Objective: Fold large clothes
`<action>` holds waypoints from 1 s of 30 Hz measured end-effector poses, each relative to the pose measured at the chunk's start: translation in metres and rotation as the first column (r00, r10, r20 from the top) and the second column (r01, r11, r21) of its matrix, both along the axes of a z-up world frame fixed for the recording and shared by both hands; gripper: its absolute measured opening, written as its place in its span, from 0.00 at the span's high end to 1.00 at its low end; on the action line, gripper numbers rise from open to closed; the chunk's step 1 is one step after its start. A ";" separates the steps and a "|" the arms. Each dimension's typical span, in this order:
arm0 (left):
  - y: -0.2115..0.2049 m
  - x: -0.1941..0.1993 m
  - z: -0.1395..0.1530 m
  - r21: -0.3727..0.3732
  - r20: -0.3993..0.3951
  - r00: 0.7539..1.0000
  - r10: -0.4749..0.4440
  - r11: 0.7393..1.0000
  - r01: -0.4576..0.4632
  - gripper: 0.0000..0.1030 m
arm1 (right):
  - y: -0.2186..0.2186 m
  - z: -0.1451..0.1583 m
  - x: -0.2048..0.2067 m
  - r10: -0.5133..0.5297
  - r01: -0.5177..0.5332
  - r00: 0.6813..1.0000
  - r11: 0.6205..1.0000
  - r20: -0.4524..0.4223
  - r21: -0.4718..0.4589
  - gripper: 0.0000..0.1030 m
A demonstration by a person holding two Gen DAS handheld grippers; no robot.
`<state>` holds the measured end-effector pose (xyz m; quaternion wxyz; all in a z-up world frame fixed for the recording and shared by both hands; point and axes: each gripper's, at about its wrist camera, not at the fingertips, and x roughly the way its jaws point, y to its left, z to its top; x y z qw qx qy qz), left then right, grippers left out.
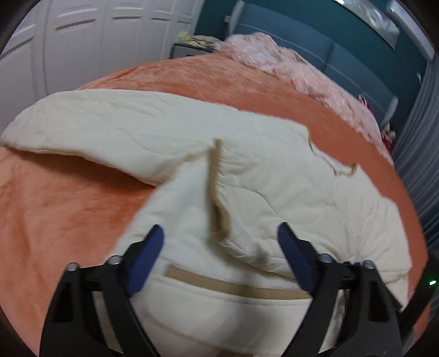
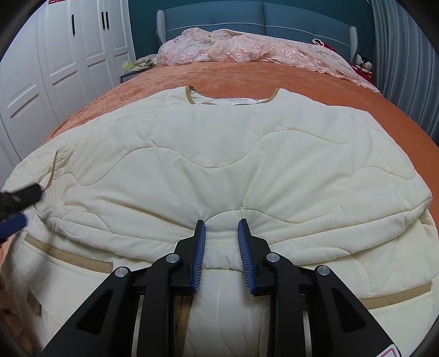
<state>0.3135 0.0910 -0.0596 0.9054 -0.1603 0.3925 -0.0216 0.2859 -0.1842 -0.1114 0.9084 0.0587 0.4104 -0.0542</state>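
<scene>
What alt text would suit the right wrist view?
The right gripper pinches a folded edge of a cream quilted jacket spread on an orange bedspread. The left gripper shows at the left edge; pink bedding lies beyond.

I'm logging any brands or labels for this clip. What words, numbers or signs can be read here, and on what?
None can be read.
White wardrobe: red mark at its top corner, too small to read.
Wall picture: blurred, no text legible.
Cream quilted jacket: no label visible.
Pink-edged tag at the frame's bottom: cut off, unreadable.
</scene>
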 end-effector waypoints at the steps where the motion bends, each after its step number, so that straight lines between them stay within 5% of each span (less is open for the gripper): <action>1: 0.023 -0.007 0.009 -0.028 0.032 0.998 0.047 0.999 -0.046 0.06 | 0.000 0.000 0.000 0.000 0.000 1.000 1.000 0.001 -0.003 0.75; 3: 0.073 -0.009 0.021 -0.051 0.055 0.991 0.125 0.991 -0.123 0.05 | -0.001 0.000 0.000 -0.001 0.001 1.000 1.000 0.003 -0.001 0.75; 7: 0.176 0.022 0.011 -0.030 -0.068 0.953 0.294 0.955 -0.296 0.05 | -0.001 0.000 0.000 -0.002 0.002 1.000 1.000 0.004 -0.003 0.75; 12: 0.284 0.043 -0.015 -0.141 -0.175 0.845 0.505 0.836 -0.529 0.18 | 0.000 0.002 0.000 -0.004 0.004 1.000 1.000 0.004 -0.020 0.75; 15: 0.298 0.057 -0.022 -0.171 -0.205 0.835 0.511 0.821 -0.545 0.61 | 0.000 0.002 0.000 -0.004 0.004 1.000 1.000 0.004 -0.018 0.75; 16: 0.295 0.064 -0.021 -0.175 -0.214 0.844 0.493 0.830 -0.529 0.86 | 0.000 0.002 0.000 -0.004 0.004 1.000 1.000 0.004 -0.017 0.75; 17: 0.288 0.070 -0.018 -0.187 -0.211 0.858 0.468 0.843 -0.505 0.94 | 0.000 0.002 -0.001 -0.004 0.004 1.000 1.000 0.004 -0.017 0.75; 19: 0.267 0.079 0.010 -0.164 -0.142 0.892 0.429 0.879 -0.448 0.96 | -0.001 0.002 -0.001 -0.004 0.004 1.000 1.000 0.006 -0.014 0.75; 22: 0.198 0.092 0.079 -0.104 0.030 0.956 0.292 0.952 -0.288 0.96 | -0.001 0.003 -0.001 -0.004 0.004 1.000 1.000 0.007 -0.008 0.75; 24: 0.133 0.092 0.130 -0.081 0.144 0.977 0.157 0.986 -0.147 0.96 | -0.001 0.004 -0.001 -0.005 0.005 1.000 1.000 0.008 0.000 0.75; 27: 0.016 0.076 0.188 -0.040 0.261 0.961 -0.086 0.994 0.100 0.96 | -0.006 0.014 -0.006 -0.021 0.020 1.000 0.999 0.016 0.032 0.71; 30: -0.097 0.044 0.201 0.003 0.265 0.915 -0.306 0.949 0.316 0.92 | -0.022 0.033 -0.039 -0.058 0.046 0.996 0.986 0.072 0.161 0.56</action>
